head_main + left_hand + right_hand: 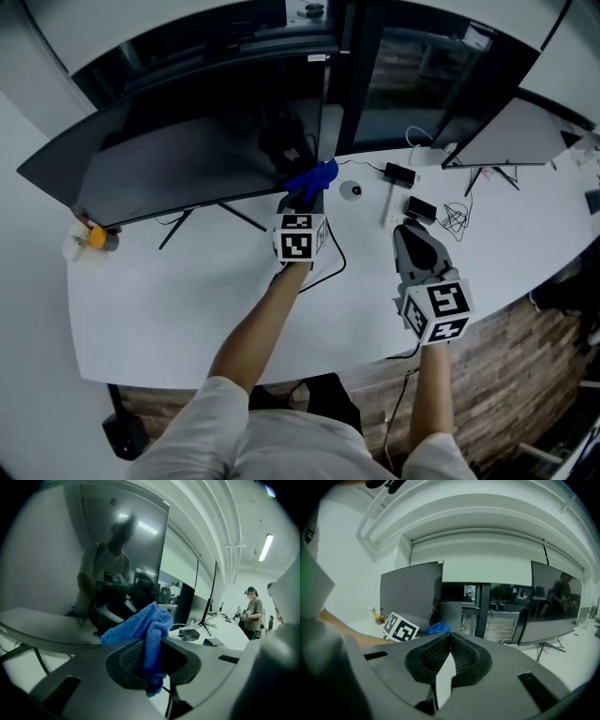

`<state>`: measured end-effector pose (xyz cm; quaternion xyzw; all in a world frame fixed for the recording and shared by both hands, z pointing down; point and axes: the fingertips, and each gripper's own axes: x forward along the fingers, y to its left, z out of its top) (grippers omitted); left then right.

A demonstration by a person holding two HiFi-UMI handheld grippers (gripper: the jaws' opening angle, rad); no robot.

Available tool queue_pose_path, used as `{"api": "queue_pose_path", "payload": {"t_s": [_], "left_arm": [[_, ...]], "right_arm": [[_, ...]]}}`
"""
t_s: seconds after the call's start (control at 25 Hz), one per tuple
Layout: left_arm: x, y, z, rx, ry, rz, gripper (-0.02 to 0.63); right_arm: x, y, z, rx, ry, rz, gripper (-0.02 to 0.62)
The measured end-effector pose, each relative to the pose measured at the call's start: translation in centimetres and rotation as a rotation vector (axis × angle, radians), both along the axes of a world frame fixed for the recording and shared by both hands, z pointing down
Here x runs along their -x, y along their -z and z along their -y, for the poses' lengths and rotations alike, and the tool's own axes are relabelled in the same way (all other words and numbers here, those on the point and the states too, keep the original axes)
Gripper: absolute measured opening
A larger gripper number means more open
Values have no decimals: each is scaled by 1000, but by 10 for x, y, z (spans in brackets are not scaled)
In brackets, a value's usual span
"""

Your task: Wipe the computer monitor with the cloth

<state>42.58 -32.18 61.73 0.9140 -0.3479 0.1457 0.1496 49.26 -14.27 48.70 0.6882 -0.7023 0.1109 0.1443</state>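
Note:
A wide dark monitor (178, 159) stands at the back left of the white desk (187, 300). My left gripper (309, 195) is shut on a blue cloth (313, 178), holding it at the monitor's lower right corner. In the left gripper view the blue cloth (149, 634) bunches out between the jaws, right in front of the dark monitor (117, 569) screen. My right gripper (417, 246) hovers over the desk to the right, shut with nothing in it. The right gripper view shows the monitor (411, 592) and the cloth (437, 628) at left.
A second monitor (511, 136) stands at the back right. Small black boxes (400, 174) and tangled cables (457, 217) lie between the monitors. A yellow-capped object (94, 238) sits at the desk's left end. A person (253, 613) stands far off in the room.

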Motion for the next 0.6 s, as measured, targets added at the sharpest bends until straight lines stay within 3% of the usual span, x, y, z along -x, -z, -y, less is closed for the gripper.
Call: {"api": "queue_pose_path", "payload": {"t_s": [0.36,0.6], "left_arm": [[33,-41,7,30,5,14,75],[95,-52,31,23,92,-2,74]], "right_arm": [[26,-29,13,20,-20,13,14],[59,-45,30,39,-6,8,14]]}}
